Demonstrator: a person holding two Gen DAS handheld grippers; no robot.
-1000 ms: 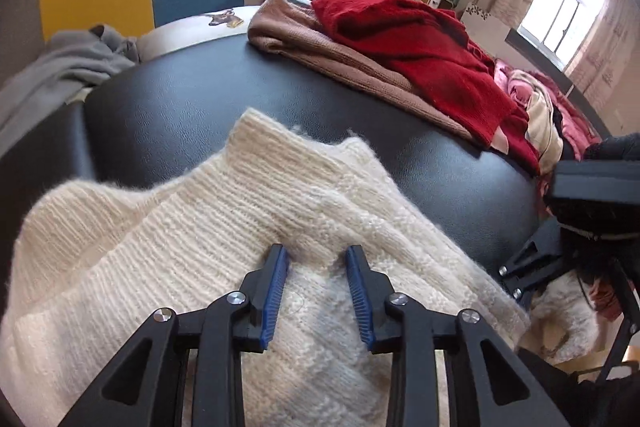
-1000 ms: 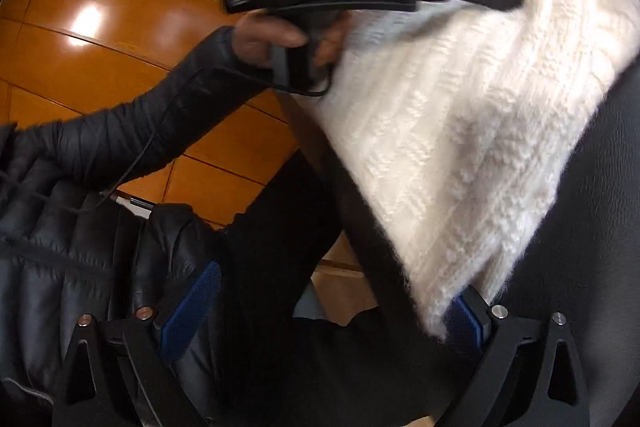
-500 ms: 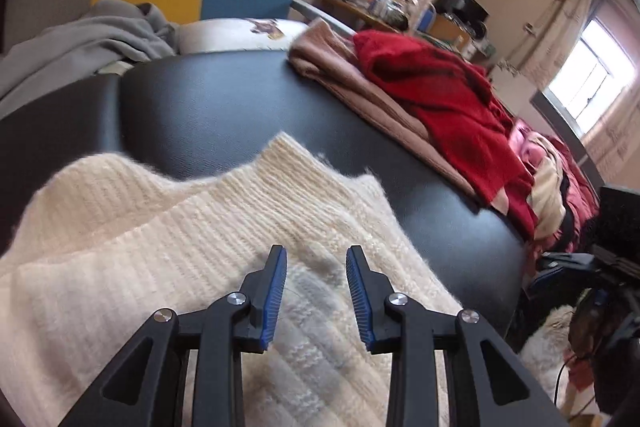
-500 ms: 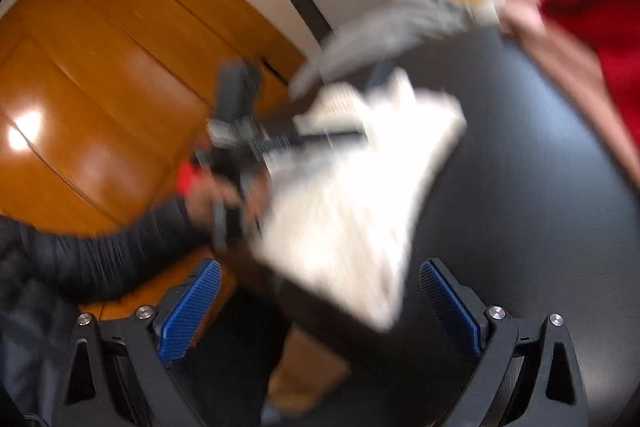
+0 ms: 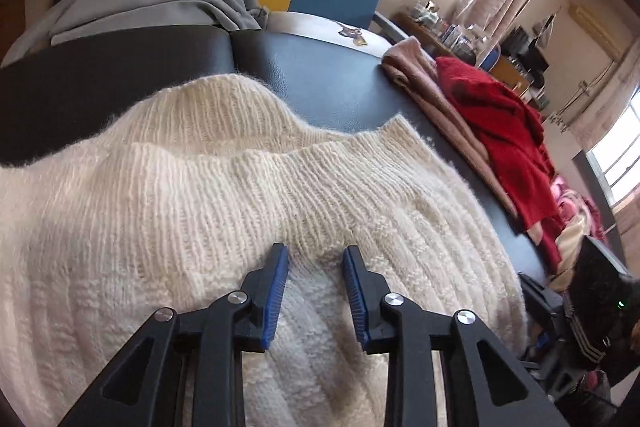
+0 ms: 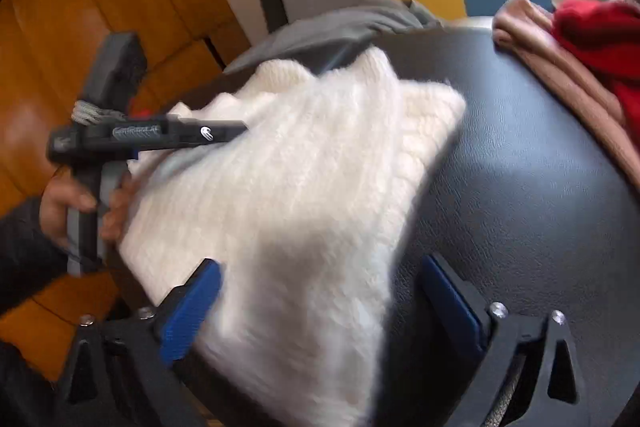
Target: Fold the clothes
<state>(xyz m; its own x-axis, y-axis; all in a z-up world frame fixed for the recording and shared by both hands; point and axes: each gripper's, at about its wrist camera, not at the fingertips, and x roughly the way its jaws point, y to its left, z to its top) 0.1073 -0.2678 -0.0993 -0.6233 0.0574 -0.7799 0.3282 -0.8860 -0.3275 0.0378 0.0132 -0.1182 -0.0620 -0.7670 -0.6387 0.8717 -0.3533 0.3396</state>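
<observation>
- A cream knitted sweater [image 5: 248,211] is spread over the near part of a black padded counter [image 5: 332,83]; in the left wrist view it fills the lower and centre of the frame, its ribbed edge lying across the middle.
- The left hand-held gripper [image 5: 315,267] is seen at the bottom centre of that view, its blue-padded fingers [image 5: 276,291] parted by a narrow gap just above the knit; whether any wool is pinched cannot be told.
- In the right wrist view the left hand-held gripper [image 6: 240,127] is seen side-on at the left of the frame, held level over the sweater's [image 6: 304,195] left edge by a hand [image 6: 64,203] in a dark sleeve wrapped around its grip.
- The right hand-held gripper [image 6: 320,299] is shown at the bottom of its own view with its fingers set wide apart; the blurred near corner of the sweater lies between them, and nothing is clamped.
- A red garment [image 5: 504,131] on a pink one [image 5: 436,95] lies at the right of the left wrist view, and grey clothing [image 5: 152,7] at the upper left.
</observation>
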